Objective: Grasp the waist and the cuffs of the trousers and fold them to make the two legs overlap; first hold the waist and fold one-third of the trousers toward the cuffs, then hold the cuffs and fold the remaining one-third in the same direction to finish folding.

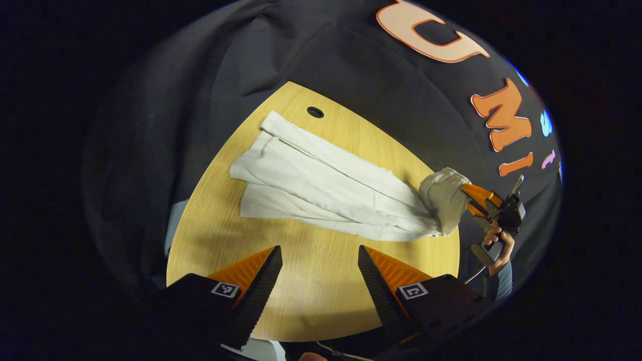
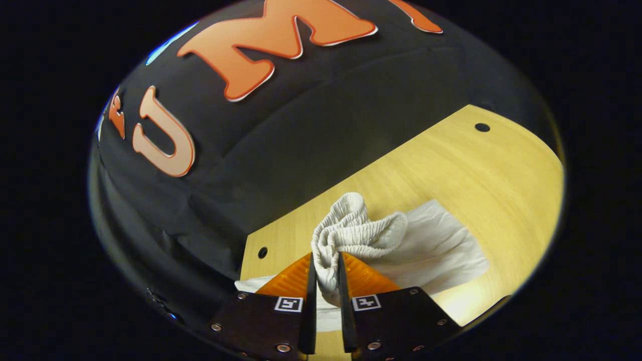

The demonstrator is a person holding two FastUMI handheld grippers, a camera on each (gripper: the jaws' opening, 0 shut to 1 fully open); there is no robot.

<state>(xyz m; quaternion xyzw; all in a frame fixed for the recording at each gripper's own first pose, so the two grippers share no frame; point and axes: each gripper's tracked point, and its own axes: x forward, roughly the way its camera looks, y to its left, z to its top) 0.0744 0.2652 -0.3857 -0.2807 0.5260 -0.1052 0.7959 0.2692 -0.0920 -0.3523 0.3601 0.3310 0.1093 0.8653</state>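
Trousers [image 1: 321, 185] lie on the wooden table [image 1: 311, 281], one pair, pale white cloth, spread lengthwise across the top. In the left gripper view the two legs run side by side, partly overlapping, with the cuffs [image 1: 256, 165] at the far left end near one round hole [image 1: 315, 112] in the tabletop. The waist [image 1: 444, 198] is at the right end, at the table edge, bunched and raised off the surface.

Right gripper [image 2: 326, 281]: clenched on the waist. In the right gripper view both fingers [image 2: 308, 296] press against a gathered fold of the elastic waistband [image 2: 351, 235], which bulges up directly ahead of the fingertips. The rest of the cloth trails away to the right over the table. In the left gripper view this gripper [image 1: 474, 198] appears at the far right, held by one hand [image 1: 499, 243] with a dark sleeve below it, its tips buried in the bunched waist.

Left gripper [image 1: 319, 260]: released, jaws wide apart, nothing between them. It hangs above bare table, near the long edge of the trousers, apart from the cloth.

Count: one pair of trousers, two grippers, one table. The right gripper view shows two round holes in the tabletop, one near [image 2: 262, 252] and one far [image 2: 482, 127].
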